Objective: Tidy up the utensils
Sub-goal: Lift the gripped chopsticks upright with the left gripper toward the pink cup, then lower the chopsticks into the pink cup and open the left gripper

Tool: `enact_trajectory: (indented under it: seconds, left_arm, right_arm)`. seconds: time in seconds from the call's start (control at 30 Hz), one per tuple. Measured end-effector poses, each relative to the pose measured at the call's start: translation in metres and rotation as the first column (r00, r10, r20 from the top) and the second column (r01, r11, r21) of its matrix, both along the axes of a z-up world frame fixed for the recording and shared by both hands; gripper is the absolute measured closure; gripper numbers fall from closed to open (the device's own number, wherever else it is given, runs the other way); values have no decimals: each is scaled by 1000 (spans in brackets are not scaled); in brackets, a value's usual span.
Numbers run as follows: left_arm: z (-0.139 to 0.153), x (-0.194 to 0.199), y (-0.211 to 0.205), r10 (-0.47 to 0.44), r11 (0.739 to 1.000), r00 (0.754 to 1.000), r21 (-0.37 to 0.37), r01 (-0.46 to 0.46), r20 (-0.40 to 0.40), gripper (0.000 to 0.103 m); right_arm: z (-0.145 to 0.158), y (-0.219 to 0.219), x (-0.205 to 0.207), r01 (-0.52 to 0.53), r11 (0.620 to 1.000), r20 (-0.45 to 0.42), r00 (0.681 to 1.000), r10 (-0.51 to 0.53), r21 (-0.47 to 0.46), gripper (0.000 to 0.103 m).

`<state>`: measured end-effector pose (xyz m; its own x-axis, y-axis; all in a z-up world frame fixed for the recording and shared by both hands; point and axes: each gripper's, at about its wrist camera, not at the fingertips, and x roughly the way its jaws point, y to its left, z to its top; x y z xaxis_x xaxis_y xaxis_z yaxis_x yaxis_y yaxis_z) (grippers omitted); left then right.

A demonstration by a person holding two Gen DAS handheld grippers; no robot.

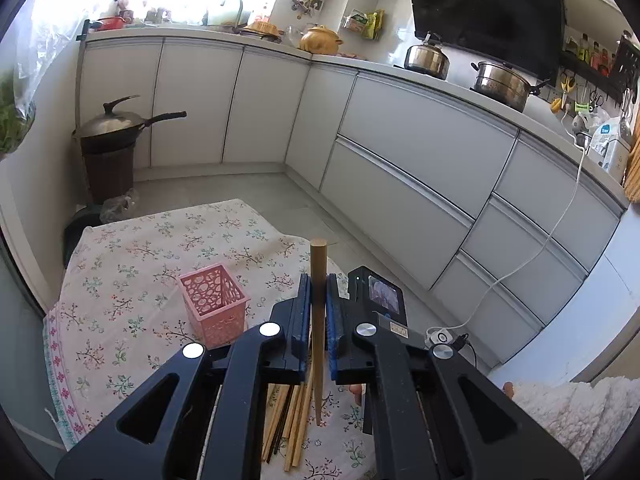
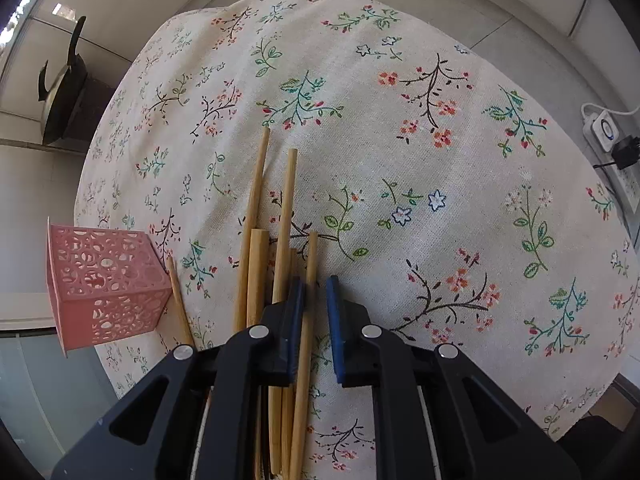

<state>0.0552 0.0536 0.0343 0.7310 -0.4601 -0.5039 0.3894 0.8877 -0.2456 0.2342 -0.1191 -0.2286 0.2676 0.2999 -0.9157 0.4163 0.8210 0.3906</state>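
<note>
One chopstick (image 1: 319, 320) stands nearly upright, clamped between the blue pads of the left gripper (image 1: 319, 312), lifted above the table, probably so it can drop end-first into the pink holder (image 1: 214, 304) just to its left. The holder, one only, stands upright on the flowered cloth (image 2: 400, 160) and looks empty. The right gripper (image 2: 316, 320) points down over the pile (image 2: 276, 240); its jaws are narrow around one chopstick, though a gap shows on one side. About six more lie loose, roughly parallel.
</note>
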Motion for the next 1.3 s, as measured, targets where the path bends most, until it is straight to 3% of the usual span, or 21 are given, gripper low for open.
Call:
enact_trajectory:
  seconds: [0.23, 0.4, 0.6, 0.83, 1.1, 1.3]
  left_arm:
    - [2, -1, 4, 33, 999, 999, -24, -33, 12, 97]
    - [6, -3, 13, 85, 995, 996, -58, -84, 23, 97]
    - [18, -2, 29, 185, 976, 982, -126, -178, 44, 97]
    - [40, 12, 44, 296, 942, 953, -189, -279, 67, 97]
    - [61, 48, 62, 448, 884, 888, -201, -422, 104, 97]
    - [45, 78, 64, 501, 861, 861, -155, -485, 88, 97]
  right_arm:
    - [4, -17, -12, -3, 997, 79, 997, -3, 76, 98]
    - [55, -32, -45, -58, 994, 227, 973, 36, 90, 98]
    - [145, -54, -86, -115, 990, 462, 884, 64, 82, 98]
    - [225, -79, -100, -93, 992, 636, 771, 21, 80, 98]
    - [262, -93, -67, -87, 980, 681, 730, -60, 180, 97]
    - [262, -69, -39, -141, 971, 676, 737, -27, 192, 97]
